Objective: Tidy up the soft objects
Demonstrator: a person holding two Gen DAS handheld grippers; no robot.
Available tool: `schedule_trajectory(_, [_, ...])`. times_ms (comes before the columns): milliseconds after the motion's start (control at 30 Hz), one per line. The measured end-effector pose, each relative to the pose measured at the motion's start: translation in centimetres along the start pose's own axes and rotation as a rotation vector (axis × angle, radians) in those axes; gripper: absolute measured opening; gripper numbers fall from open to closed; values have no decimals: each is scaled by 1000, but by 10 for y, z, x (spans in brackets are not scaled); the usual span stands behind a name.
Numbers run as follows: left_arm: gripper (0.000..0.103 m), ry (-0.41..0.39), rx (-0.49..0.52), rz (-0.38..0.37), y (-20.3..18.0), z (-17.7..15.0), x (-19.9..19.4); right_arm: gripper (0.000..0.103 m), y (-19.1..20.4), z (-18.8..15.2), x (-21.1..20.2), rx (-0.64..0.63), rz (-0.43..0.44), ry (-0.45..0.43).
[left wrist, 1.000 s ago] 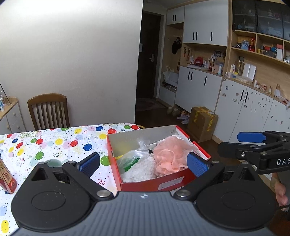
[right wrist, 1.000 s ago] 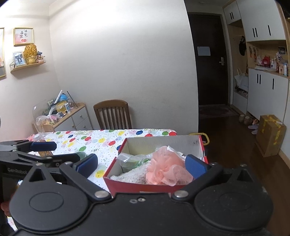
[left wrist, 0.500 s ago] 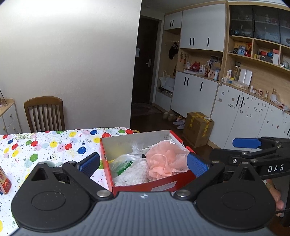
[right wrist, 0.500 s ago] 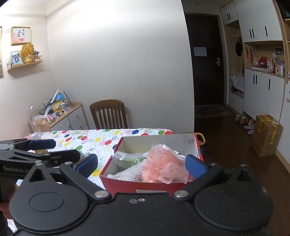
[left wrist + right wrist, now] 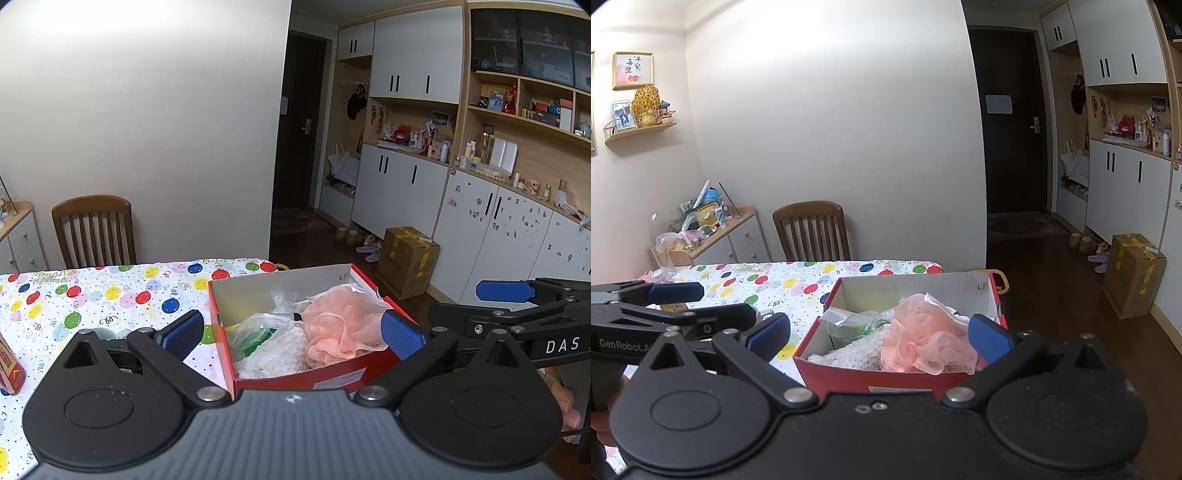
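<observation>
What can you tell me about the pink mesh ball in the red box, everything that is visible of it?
The pink mesh ball is a bath puff of gathered peach-pink netting, ruffled and soft-looking. It lies in the open red box, on the right side near the front wall, rising above the rim. Its left side rests against a white knitted cloth; a clear plastic bag with something green inside lies further left. Something white shows behind it. Neither claw touches it: both are open and held back from the box.

**Soft things packed in the red box**

An open red box (image 5: 295,376) sits at the counter's (image 5: 110,291) right edge. Inside, a peach mesh pouf (image 5: 340,325) lies on the right, a white knitted cloth (image 5: 277,354) at front left, and a crumpled clear bag (image 5: 258,325) with green inside behind it.
</observation>
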State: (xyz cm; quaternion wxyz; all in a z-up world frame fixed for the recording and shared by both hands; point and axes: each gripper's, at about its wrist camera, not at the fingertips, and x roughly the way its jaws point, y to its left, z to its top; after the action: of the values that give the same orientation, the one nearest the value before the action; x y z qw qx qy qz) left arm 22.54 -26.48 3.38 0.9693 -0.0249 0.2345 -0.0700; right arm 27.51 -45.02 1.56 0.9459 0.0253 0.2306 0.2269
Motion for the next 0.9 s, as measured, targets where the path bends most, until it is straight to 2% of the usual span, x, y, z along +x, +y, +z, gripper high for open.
schedule_trajectory(900, [103,24,-12,2,0,3,5,103,-1,-1,3,33,-1,21])
